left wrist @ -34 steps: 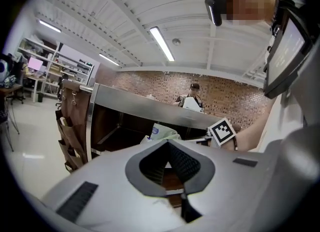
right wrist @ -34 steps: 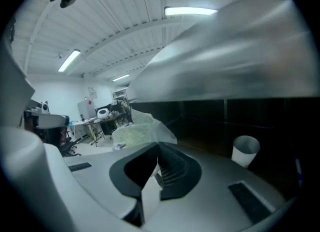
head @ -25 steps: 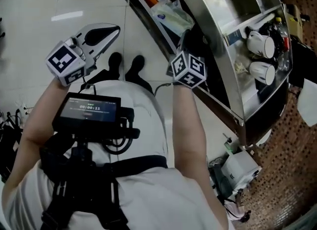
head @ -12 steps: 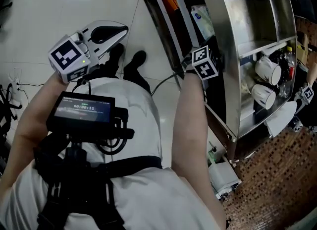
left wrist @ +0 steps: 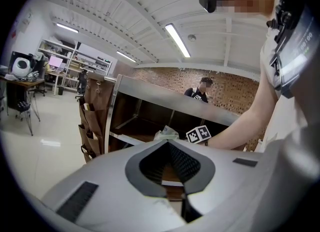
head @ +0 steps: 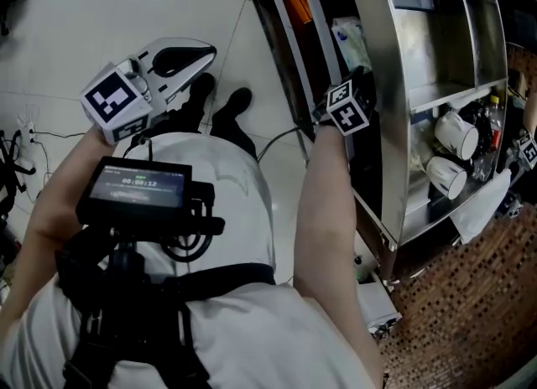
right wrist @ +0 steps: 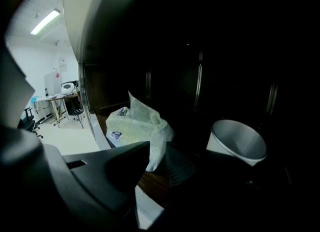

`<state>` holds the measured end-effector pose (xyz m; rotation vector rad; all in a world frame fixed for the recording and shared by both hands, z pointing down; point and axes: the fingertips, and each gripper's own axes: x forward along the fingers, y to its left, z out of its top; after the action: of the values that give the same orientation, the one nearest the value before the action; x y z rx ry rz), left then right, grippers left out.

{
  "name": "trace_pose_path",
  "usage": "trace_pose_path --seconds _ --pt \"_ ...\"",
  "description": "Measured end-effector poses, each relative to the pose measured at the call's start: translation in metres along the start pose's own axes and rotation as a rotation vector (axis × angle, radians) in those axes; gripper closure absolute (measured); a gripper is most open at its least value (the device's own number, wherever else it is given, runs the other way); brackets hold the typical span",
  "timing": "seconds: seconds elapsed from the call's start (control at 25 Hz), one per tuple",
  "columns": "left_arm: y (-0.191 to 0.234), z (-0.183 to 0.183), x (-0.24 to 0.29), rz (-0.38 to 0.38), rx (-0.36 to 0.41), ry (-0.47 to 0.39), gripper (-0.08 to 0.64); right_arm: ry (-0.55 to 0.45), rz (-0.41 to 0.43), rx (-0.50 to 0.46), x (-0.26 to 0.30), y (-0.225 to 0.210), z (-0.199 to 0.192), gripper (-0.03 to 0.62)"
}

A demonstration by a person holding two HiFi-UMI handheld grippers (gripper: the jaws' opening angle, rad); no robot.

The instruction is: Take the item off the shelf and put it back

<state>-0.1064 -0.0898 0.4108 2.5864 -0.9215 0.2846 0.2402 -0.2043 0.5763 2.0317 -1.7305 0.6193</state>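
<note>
A crumpled clear plastic bag (right wrist: 134, 125) lies on the dark shelf board, also seen as the bag (head: 351, 37) in the metal shelf unit (head: 394, 85). My right gripper (right wrist: 157, 145) reaches into that shelf with its jaws opening. The bag's lower corner hangs just past the fingertips and the pads do not press on it. Only the right gripper's marker cube (head: 348, 107) shows from above. My left gripper (head: 205, 52) is held up over the floor, shut and empty; its left gripper view shows the jaw tips (left wrist: 168, 143) meeting.
A white paper cup (right wrist: 238, 142) lies on its side right of the bag. Two white mugs (head: 457, 132) and a bottle (head: 493, 132) sit in a lower compartment. A brown pocket organizer (left wrist: 92, 121) hangs on the shelf's end. Another person (left wrist: 202, 87) stands behind the shelf.
My right arm has pushed farther into the shelf, toward the bag. The left gripper has stayed raised in about the same spot.
</note>
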Motion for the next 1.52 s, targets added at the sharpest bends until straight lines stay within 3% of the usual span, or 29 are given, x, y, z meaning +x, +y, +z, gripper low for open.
trace_pose_path --seconds 0.4,0.56,0.72,1.0,1.28,1.52 --pt "-0.004 0.001 0.009 -0.006 -0.005 0.003 0.561 -0.029 0.001 0.047 -0.017 -0.005 -0.003 0.482" --pt "-0.011 0.007 0.017 -0.027 -0.002 -0.013 0.561 -0.067 0.054 0.045 -0.037 0.001 0.002 0.485" --pt "-0.016 0.012 0.024 -0.048 0.023 0.015 0.561 -0.081 0.084 -0.021 -0.062 0.011 0.005 0.576" --pt "-0.030 0.024 0.036 -0.112 0.063 0.016 0.561 -0.115 0.224 -0.051 -0.108 0.032 0.014 0.588" --pt "-0.038 0.035 0.056 -0.146 0.108 0.043 0.561 -0.142 0.344 0.001 -0.142 0.051 0.015 0.588" --pt "-0.060 0.052 0.062 -0.225 0.139 0.014 0.561 -0.154 0.416 0.030 -0.173 0.071 0.025 0.588"
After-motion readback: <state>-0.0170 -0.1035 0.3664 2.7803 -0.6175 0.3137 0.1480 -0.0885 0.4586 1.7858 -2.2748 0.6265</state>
